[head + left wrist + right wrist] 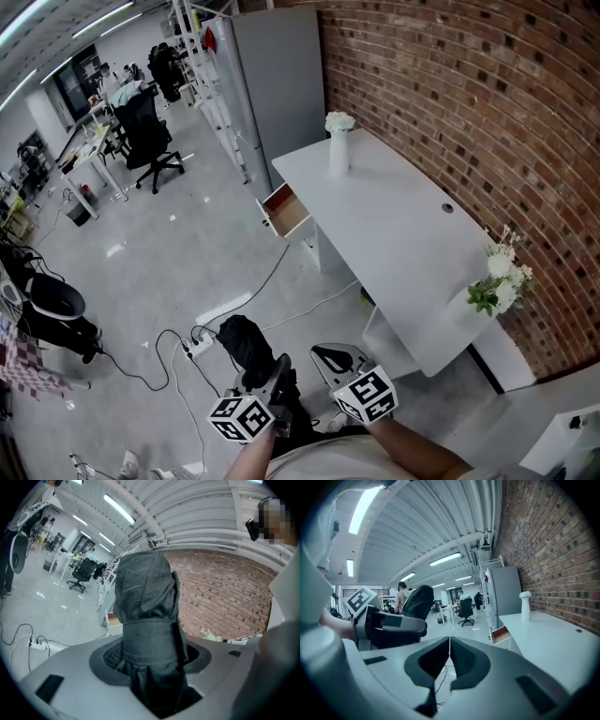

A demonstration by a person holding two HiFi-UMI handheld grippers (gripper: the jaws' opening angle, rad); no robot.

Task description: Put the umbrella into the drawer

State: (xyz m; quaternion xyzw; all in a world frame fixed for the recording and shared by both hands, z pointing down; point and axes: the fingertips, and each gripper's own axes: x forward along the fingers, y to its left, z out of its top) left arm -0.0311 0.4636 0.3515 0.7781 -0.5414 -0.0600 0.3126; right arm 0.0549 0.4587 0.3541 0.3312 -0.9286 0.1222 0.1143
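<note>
My left gripper (150, 665) has its jaws spread wide and clamped on a black folded fabric umbrella (147, 611), which stands up between the pads with its strap band wrapped round it. In the head view the umbrella (246, 342) is over the grey floor, off the near end of the long white counter (403, 244) and well apart from it. My right gripper (449, 658) is just beside the left one, its jaws pressed together with nothing between them. A white drawer with a wood-coloured inside (284, 212) stands pulled out under the counter's far left corner. A white vase with white flowers (338, 150) stands near the counter's far end. A bunch of white flowers with green leaves (499, 283) sits at the near right corner, by the red brick wall (487, 112).
</note>
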